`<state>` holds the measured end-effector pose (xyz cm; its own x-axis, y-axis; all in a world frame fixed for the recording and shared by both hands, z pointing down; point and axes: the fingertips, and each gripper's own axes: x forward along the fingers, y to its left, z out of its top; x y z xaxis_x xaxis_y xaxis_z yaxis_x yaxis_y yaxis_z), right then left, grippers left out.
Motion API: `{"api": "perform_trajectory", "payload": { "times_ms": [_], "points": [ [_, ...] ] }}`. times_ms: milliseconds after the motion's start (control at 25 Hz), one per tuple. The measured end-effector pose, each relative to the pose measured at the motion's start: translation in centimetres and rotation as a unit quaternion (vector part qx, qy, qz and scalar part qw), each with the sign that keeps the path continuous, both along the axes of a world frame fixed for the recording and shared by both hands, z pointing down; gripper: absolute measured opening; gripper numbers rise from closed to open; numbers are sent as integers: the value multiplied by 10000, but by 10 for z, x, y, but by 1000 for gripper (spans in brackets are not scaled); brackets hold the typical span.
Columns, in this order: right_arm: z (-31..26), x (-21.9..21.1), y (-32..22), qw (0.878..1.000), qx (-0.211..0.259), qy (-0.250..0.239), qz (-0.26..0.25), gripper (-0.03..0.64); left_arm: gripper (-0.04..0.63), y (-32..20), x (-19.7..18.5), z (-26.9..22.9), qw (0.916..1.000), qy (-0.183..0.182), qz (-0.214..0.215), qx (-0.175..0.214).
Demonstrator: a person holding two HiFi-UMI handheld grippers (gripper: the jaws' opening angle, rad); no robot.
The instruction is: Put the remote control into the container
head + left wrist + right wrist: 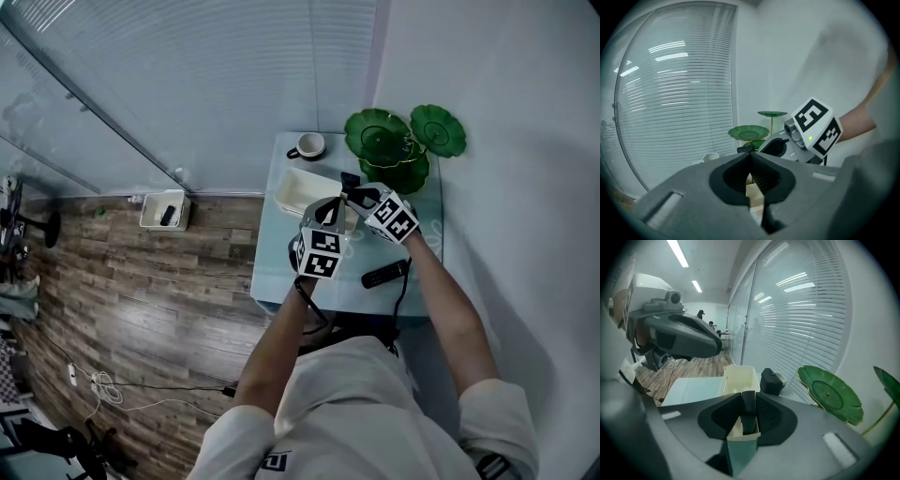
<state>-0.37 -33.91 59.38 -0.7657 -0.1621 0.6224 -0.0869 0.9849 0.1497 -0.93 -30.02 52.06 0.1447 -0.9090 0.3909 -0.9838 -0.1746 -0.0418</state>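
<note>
A cream rectangular container (296, 191) (739, 378) stands on the pale glass table (281, 272). Just above its right side, my right gripper (352, 187) (746, 398) is shut on a dark flat remote control (744, 414), which stands on end between the pads. A second black remote (385, 274) lies on the table near the front right. My left gripper (328, 214) (751, 156) is held above the container's near end. It is shut and holds nothing, and a strip of the container (755, 193) shows below its tips. The right gripper's marker cube (816, 125) is to its right.
A white cup (308, 145) sits at the table's back edge, with green leaf-shaped trays (403, 139) at the back right. A small black boxy object (772, 380) is beside the container's far end. A white box (164, 210) stands on the wooden floor to the left.
</note>
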Motion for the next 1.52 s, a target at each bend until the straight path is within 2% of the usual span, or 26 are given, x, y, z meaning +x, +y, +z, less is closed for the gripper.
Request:
{"api": "perform_trajectory", "payload": {
  "times_ms": [160,280,560,720,920,1240,1400,1520],
  "points": [
    [1,-7,-1,9998,-161,-20,87,101,5,1,-2,1,10000,-25,27,-4],
    [-2,-3,-3,9990,-242,-25,362,104,5,4,-3,-4,10000,25,53,8],
    [-36,15,-1,9927,66,-290,1167,129,5,21,6,-6,9989,75,448,-69],
    [-54,34,13,9835,44,-504,1739,119,5,36,8,-7,9974,75,705,-100],
    [-62,42,43,9696,-54,-671,2354,84,5,66,-6,-11,9975,126,666,-206],
    [-70,28,86,9537,-61,-897,2871,35,5,95,-39,-17,9971,85,735,-161],
    [-73,28,100,9385,-137,-994,3302,19,5,109,-43,-15,9964,115,818,-199],
    [-74,30,117,9367,-72,-976,3361,5,5,118,-44,-10,9966,162,789,-196]
  ]
}}
